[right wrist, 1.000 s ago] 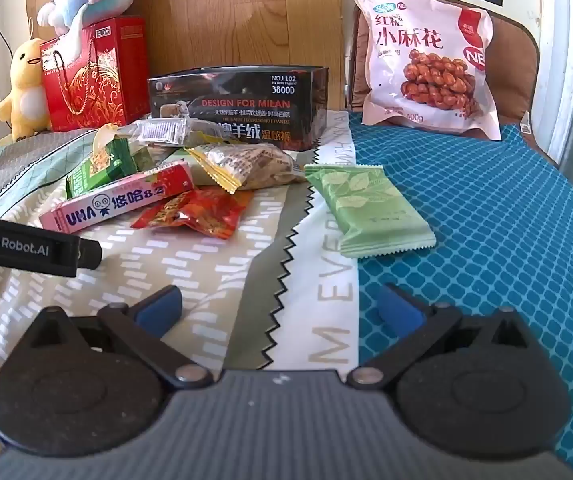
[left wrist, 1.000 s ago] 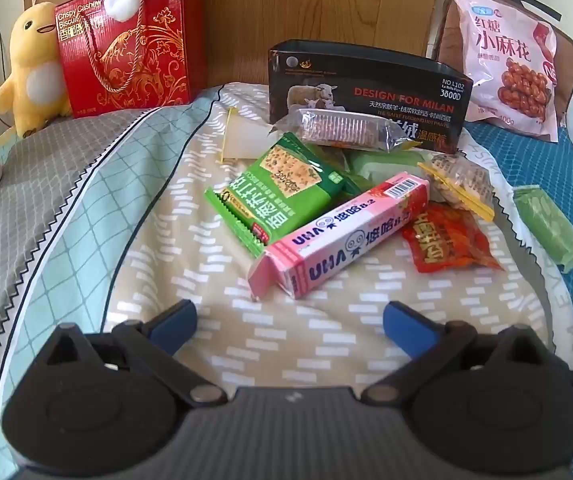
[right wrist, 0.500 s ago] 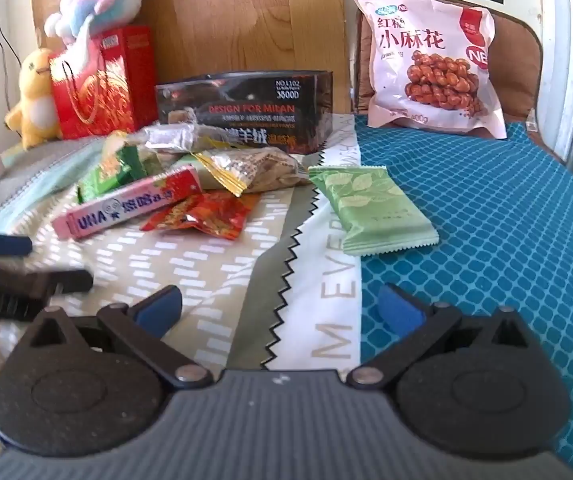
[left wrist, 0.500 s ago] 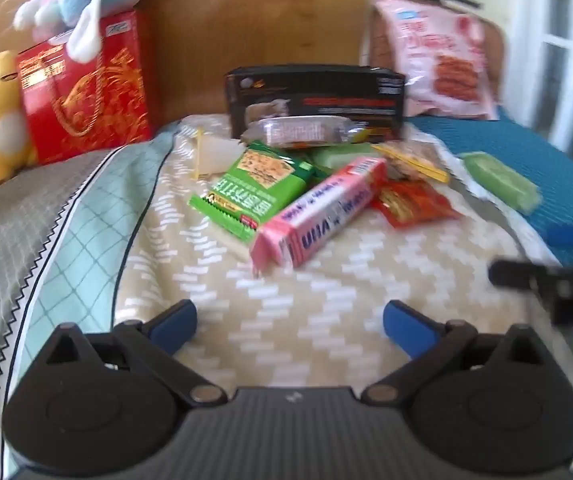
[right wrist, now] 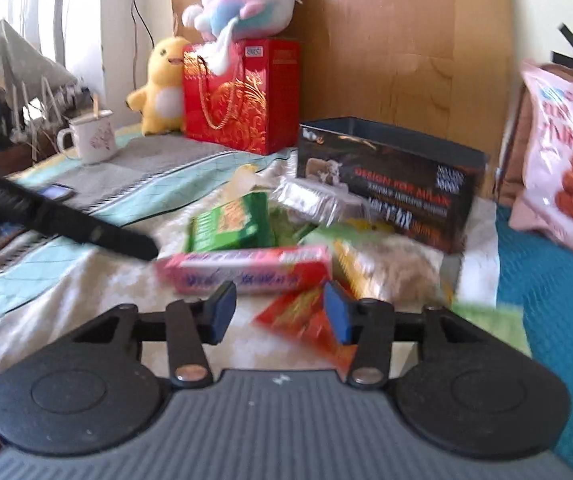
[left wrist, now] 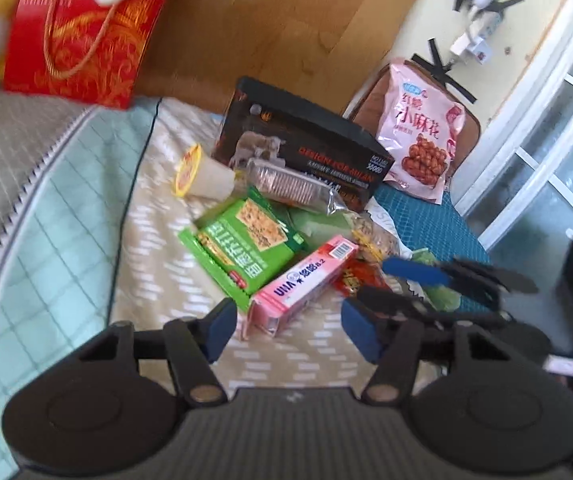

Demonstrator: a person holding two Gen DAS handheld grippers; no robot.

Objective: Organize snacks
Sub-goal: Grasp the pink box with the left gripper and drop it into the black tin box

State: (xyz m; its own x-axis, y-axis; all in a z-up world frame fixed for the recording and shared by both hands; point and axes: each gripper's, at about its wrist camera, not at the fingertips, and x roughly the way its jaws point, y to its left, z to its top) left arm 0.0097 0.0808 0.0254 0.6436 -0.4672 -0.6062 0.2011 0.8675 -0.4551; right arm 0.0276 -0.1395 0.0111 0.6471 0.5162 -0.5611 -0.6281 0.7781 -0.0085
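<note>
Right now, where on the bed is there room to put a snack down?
Bare cloth lies left of the green cracker box, toward the teal checked blanket. The blue cover below the pink bag is free too. Between the pink box and black box is crowded.

Pink box (left wrist: pixel 301 282), green pack (left wrist: pixel 242 246) (yellow lettering), red gift bag (left wrist: pixel 86 32).

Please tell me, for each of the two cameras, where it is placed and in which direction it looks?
Left wrist: sits behind the open left gripper, tilted, facing the pink box, green box and black box; the right gripper shows at right.
Right wrist: sits behind the open right gripper, facing the red packet and pink box; the left gripper's finger intrudes at left.
Shared: the snack pile, black box, red gift bag.
</note>
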